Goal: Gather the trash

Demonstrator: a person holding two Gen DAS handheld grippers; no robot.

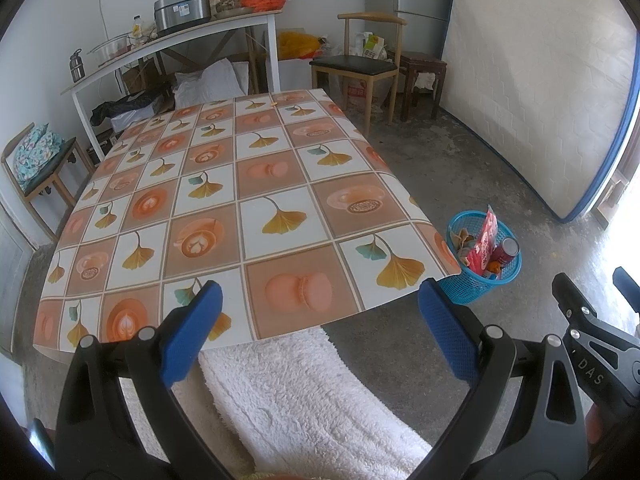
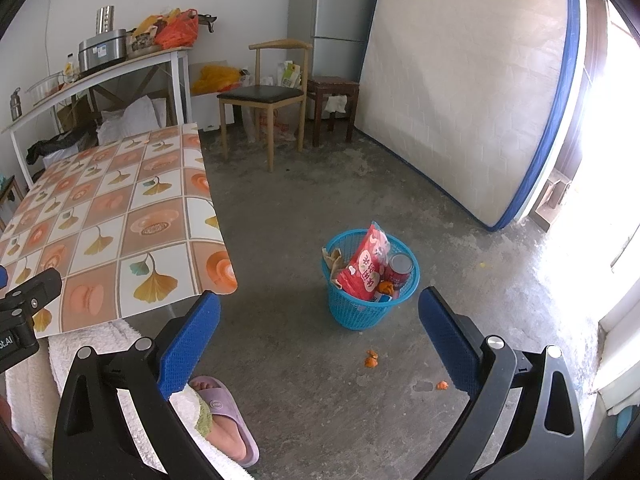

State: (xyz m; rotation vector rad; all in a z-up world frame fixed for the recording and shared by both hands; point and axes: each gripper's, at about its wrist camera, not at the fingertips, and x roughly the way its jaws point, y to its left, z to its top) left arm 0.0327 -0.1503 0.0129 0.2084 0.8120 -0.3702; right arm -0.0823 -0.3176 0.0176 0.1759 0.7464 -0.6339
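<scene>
Both claws gape above concrete floor (image 2: 304, 184) beside patterned table (image 1: 248, 208).

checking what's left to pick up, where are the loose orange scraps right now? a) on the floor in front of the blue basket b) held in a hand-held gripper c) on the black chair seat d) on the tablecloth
a: two orange scraps lie on the concrete floor just in front of the blue basket, outside it and apart from both open hand-held grippers.
</scene>
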